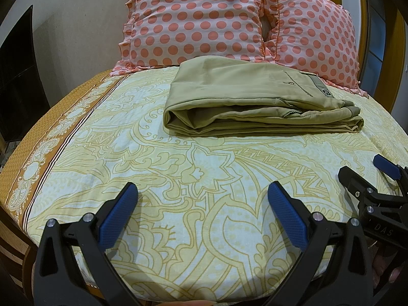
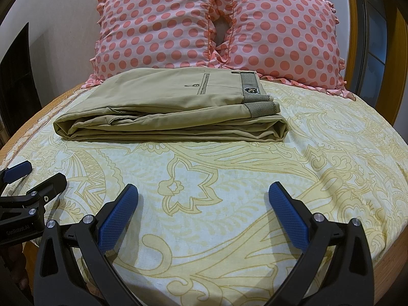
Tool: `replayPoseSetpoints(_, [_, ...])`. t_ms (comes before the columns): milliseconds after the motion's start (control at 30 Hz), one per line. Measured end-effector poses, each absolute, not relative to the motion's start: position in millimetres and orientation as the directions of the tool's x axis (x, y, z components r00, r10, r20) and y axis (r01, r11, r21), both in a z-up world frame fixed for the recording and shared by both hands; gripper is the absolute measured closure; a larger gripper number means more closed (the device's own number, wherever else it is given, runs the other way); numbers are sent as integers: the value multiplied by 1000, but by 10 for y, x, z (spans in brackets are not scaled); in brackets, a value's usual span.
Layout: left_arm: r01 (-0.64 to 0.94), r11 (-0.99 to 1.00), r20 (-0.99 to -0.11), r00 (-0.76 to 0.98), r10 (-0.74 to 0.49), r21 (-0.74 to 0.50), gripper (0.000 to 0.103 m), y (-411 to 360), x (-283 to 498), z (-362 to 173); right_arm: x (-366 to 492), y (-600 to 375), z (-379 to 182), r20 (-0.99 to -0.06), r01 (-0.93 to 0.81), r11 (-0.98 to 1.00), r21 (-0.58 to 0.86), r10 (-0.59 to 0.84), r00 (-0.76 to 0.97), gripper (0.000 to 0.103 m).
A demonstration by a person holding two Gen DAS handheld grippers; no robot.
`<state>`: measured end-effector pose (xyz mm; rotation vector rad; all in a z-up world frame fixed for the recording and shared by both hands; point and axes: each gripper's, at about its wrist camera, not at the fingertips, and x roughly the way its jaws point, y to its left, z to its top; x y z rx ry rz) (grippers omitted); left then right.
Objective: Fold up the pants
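While the pants [image 2: 165, 112] lie folded near the head edge of the bed [image 2: 331, 178], just before two pillows [image 2: 216, 25], the left gripper [image 1: 202, 199] and right gripper [image 2: 203, 199] are held released and empty. If the stack is nudged, the loose upper layers may be slid apart.

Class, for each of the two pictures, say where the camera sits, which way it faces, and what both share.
Left wrist: on the left hand-held gripper, facing the folded pants and pillows; the right hand-held gripper shows at its right edge.
Right wrist: on the right hand-held gripper, facing likewise.
Shared: pants, pillows, patterned bedsheet.
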<state>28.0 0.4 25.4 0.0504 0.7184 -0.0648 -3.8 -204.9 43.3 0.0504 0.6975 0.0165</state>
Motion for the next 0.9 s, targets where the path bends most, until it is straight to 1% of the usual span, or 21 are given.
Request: replayPoseSetpoints(900, [76,997,-654,755,-41,24,2,3,299,251,-30,-2041,430,-640,3,999,52,31,768,1])
